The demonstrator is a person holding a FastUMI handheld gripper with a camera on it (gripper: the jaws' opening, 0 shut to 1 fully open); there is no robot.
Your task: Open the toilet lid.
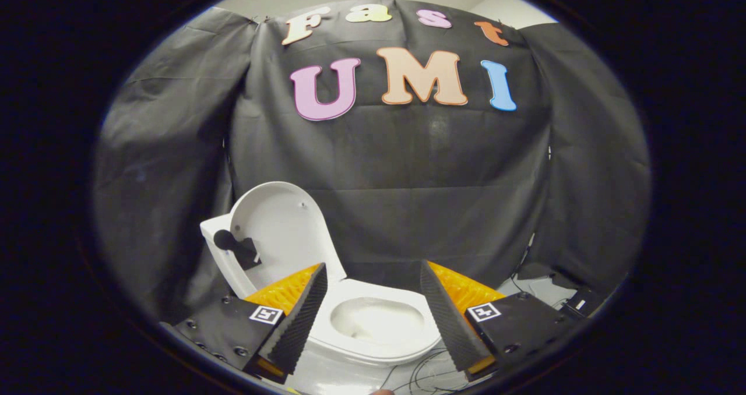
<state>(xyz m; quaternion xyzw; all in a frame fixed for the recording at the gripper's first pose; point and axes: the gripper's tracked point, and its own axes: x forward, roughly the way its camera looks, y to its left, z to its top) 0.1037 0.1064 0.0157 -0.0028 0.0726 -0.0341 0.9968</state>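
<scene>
Gripper view has the gripper spread wide, its fingers gripping nothing. Just ahead, between them, sits a white toilet with its lid already up, leaning on the tank beyond the left finger

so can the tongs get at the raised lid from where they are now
Probably yes. The tongs are open with nothing between them, and the toilet lid already stands upright beyond the one finger, behind the open bowl. Nothing blocks the way to its rim.
</scene>
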